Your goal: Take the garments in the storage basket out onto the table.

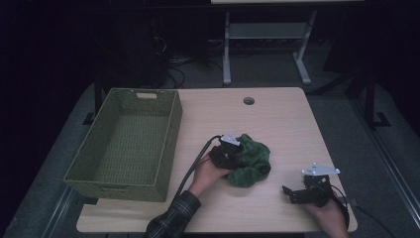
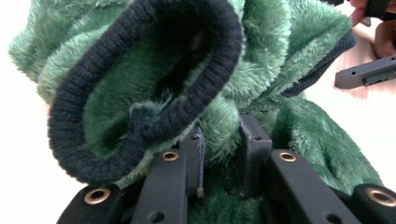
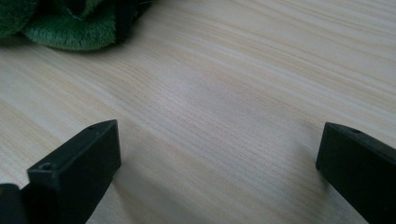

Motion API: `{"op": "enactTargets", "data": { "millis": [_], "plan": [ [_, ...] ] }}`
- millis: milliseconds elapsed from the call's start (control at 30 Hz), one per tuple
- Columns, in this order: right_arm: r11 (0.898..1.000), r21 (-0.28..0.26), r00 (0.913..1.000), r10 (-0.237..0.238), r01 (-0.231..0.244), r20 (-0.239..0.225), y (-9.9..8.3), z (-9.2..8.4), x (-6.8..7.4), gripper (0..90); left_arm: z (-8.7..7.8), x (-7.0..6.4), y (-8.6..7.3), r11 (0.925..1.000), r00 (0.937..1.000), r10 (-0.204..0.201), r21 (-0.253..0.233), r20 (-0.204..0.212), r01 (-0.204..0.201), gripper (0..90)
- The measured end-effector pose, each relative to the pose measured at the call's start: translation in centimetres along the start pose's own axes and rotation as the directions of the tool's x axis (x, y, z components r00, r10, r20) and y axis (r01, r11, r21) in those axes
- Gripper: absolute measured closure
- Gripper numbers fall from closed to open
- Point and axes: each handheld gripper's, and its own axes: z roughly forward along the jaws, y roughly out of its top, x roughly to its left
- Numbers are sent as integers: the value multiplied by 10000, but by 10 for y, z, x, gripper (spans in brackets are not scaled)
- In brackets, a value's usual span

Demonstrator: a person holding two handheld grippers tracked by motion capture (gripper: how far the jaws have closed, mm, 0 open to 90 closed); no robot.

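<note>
A green fleece garment [image 1: 251, 162] with dark ribbed cuffs lies bunched up near the middle of the wooden table [image 1: 282, 124]. My left gripper [image 1: 233, 155] is at the garment's left side, reaching into it. In the left gripper view the gripper [image 2: 224, 151] has a fold of the fleece [image 2: 289, 56] pinched between its narrow-set jaws, and a dark cuff [image 2: 140, 93] gapes just above them. My right gripper [image 1: 290, 195] rests low at the table's front right, apart from the garment. Its jaws stand wide open over bare wood [image 3: 217, 144], with the garment's edge [image 3: 70, 28] at the upper left.
A green woven basket [image 1: 171, 130] stands on the table's left part, with nothing in it. A round cable hole [image 1: 248, 100] sits near the far edge. Bare wood lies between the garment and the right gripper. The other gripper's jaw [image 2: 369, 74] shows at the right of the left gripper view.
</note>
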Motion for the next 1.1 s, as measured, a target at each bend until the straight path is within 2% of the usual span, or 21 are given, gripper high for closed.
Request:
{"op": "enactTargets", "data": {
  "millis": [133, 167, 200, 233, 367, 400, 433, 567, 667, 800, 967, 1000, 1100],
  "plan": [
    [10000, 1, 10000, 3, -3, -1, 0, 0, 0, 0, -9, -6, 4, 9997, 9996, 230, -54, -177, -231, 628],
    [10000, -1, 10000, 1, -1, -1, 0, 0, 0, 0, -13, -10, 6, 9995, 9993, 304, -77, -240, -306, 574],
    [10000, 0, 10000, -3, 3, 1, 0, 0, 0, 0, -20, -15, 8, 9986, 9982, 507, -136, -307, -512, 561],
    [10000, 0, 10000, -3, 3, 1, 0, 0, 0, 0, -20, -15, 8, 9986, 9982, 507, -136, -307, -512, 551],
    [10000, 0, 10000, -5, 5, 0, 0, 0, 0, 0, -35, -30, 12, 9948, 9957, 874, -490, -306, -888, 537],
    [10000, -6, 10000, -6, 6, 0, 0, 0, 0, 0, -40, -37, 13, 9922, 9939, 1054, -639, -334, -1074, 545],
    [10000, -6, 10000, -6, 6, 0, 0, 0, 0, 0, -40, -37, 13, 9922, 9939, 1054, -639, -334, -1074, 555],
    [10000, 0, 10000, 3, -3, 2, 0, 0, 0, 0, -47, -51, 14, 9879, 9910, 1311, -799, -282, -1330, 593],
    [10000, -2, 10000, 3, -3, 4, 0, 0, 0, 0, -48, -62, 13, 9861, 9900, 1409, -874, -98, -1412, 608],
    [10000, 2, 10000, 4, -4, 2, 0, 0, 0, 0, -46, -68, 12, 9849, 9883, 1525, -835, 28, -1517, 616],
    [10000, 4, 10000, 11, -11, 1, 0, 0, 0, 0, -29, -73, 10, 9877, 9890, 1460, -603, 220, -1444, 611],
    [10000, 4, 10000, 7, -7, 4, 0, 0, 0, 0, -22, -75, 8, 9882, 9887, 1479, -425, 222, -1469, 603],
    [10000, 4, 10000, 48, -48, 53, 0, 0, 1, 6, -16, -79, 6, 9877, 9878, 1538, -305, 238, -1531, 590]
  ]
}}
